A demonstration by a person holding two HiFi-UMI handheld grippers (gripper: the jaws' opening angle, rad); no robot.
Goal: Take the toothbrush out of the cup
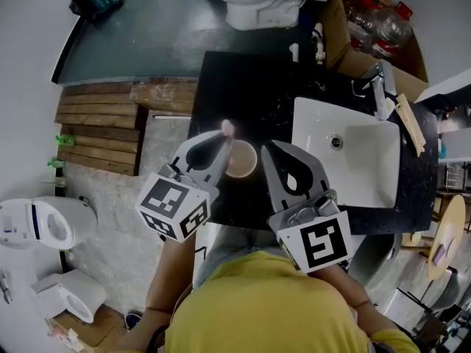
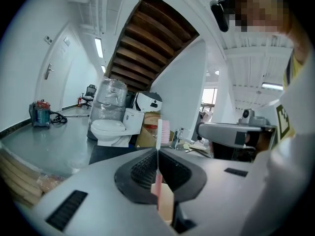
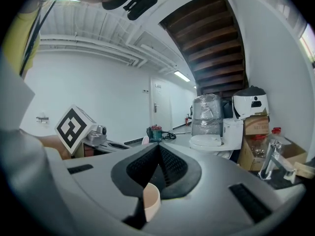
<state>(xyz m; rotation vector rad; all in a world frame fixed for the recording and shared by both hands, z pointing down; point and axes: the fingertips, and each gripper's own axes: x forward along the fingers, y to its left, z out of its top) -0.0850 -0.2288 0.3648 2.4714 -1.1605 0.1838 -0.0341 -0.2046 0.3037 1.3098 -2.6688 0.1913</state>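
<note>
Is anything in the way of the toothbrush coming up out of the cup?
Nothing visible is. The left gripper is shut on the toothbrush handle above the cup, and only open air shows over it.

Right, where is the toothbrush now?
Head view, left of centre: the toothbrush is pinched in the left gripper, over the cup's left rim, with the sink to its right.
</note>
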